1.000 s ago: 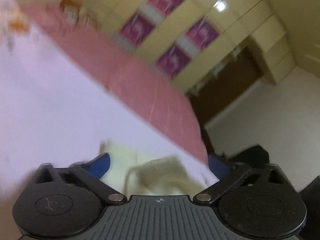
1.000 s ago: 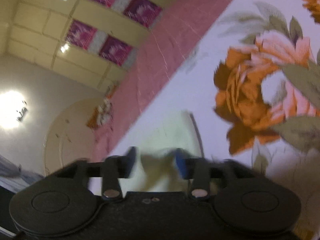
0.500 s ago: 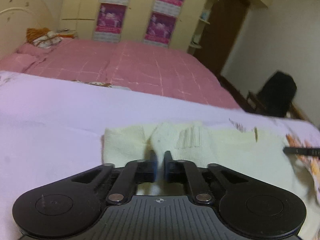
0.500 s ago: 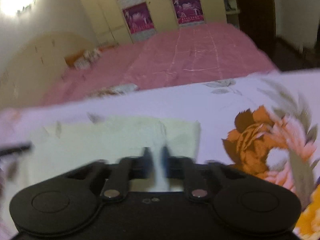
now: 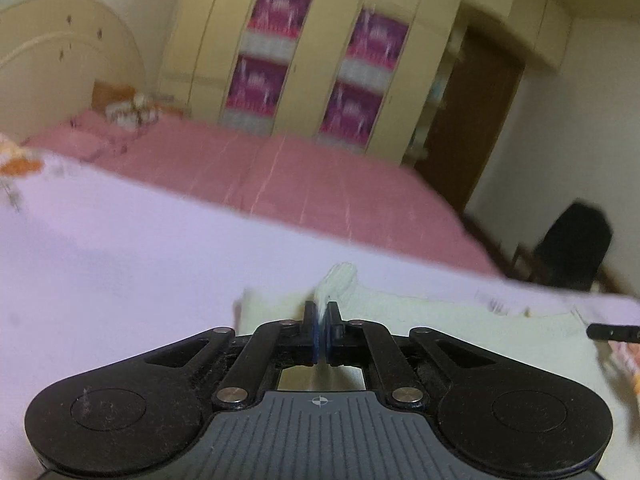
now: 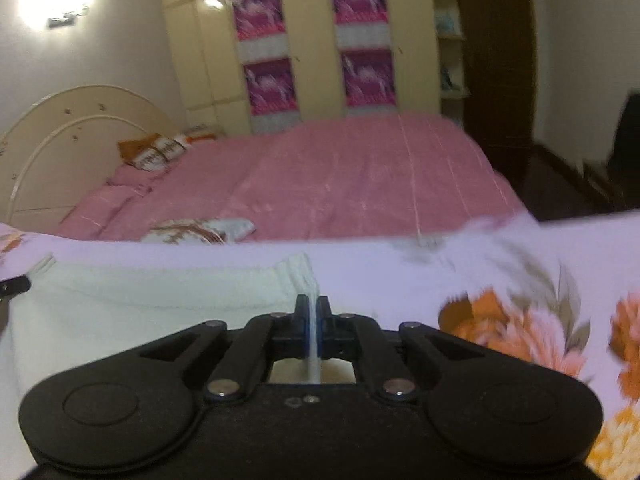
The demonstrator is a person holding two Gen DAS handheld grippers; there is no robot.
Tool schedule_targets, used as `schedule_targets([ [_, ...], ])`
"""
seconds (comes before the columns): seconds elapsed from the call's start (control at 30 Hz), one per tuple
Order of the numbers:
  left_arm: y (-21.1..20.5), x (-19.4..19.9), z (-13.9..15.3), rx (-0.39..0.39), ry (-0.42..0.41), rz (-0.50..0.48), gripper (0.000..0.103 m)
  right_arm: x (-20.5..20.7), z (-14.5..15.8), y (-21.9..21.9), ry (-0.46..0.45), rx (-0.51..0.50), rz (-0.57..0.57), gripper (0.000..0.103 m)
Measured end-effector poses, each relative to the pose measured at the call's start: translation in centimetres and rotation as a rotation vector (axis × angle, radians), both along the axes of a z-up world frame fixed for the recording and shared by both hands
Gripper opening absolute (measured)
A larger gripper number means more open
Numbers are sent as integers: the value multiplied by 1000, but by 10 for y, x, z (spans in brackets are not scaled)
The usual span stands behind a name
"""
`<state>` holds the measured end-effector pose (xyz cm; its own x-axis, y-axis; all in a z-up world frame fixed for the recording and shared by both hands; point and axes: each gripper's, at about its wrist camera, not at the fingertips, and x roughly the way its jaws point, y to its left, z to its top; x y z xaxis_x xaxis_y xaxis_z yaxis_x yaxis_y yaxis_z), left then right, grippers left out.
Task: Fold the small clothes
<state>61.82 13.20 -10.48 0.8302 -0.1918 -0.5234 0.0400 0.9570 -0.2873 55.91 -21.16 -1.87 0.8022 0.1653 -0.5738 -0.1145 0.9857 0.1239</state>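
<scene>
A pale cream garment (image 5: 460, 324) lies on a lilac sheet (image 5: 120, 264) printed with orange flowers (image 6: 504, 320) and grey-green leaves. The hand-held grippers are black, each with blue pads (image 5: 317, 332). The bedspread (image 6: 340, 176) behind is pink with thin pale lines. The wardrobe (image 5: 312, 40) is cream, with magenta and white panels; the headboard (image 6: 72, 132) is cream and the door (image 5: 472, 120) dark brown

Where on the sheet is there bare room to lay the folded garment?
Bare sheet lies left of the pale garment, toward the sheet edge by the pink bed, and right of it over the orange flowers. The middle is taken by the garment and both grippers.
</scene>
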Motion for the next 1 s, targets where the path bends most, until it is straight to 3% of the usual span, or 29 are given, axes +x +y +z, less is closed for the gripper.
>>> schedule_targets([
  [0.1,0,1,-7,16,40,-9,4,8,-19,0,84,-5,-27,4],
  [0.13,0,1,-5,14,38,-6,11,6,-21,0,91,-4,-28,5],
  [0.17,3,-1,-3,12,35,2,25,6,-22,0,90,-2,-32,6],
  [0.2,8,-1,-2,7,26,14,34,4,-22,-1,87,6,-37,15],
  [0.23,12,-9,6,12,-12,53,56,3,-19,-2,78,12,-51,21],
  [0.27,12,-16,13,28,-55,87,65,-2,-14,-3,50,9,-73,24],
  [0.33,-1,-21,27,8,-104,83,65,-8,-3,-3,-10,36,-100,25],
  [0.4,-26,-15,33,-4,-95,-2,66,-6,3,9,-13,90,-58,25],
  [0.47,-67,-6,28,83,-35,-134,78,-1,1,38,23,63,23,25],
  [0.57,-105,0,16,188,12,-208,79,1,-8,88,50,-44,128,49],
  [0.6,-107,3,14,199,27,-209,80,1,-12,98,50,-64,130,57],
  [0.73,-72,-4,10,188,24,-129,80,1,-20,97,65,-107,124,56],
  [0.8,-51,-8,7,190,23,-79,80,2,-18,75,52,-133,46,54],
  [0.87,-33,-10,5,180,36,-49,80,6,-19,40,60,-105,-82,50],
  [0.9,-29,-9,1,192,51,-33,80,6,-21,22,72,-78,-132,53],
  [1.0,-18,-16,2,165,48,35,80,-1,-20,1,77,-25,-173,52],
])
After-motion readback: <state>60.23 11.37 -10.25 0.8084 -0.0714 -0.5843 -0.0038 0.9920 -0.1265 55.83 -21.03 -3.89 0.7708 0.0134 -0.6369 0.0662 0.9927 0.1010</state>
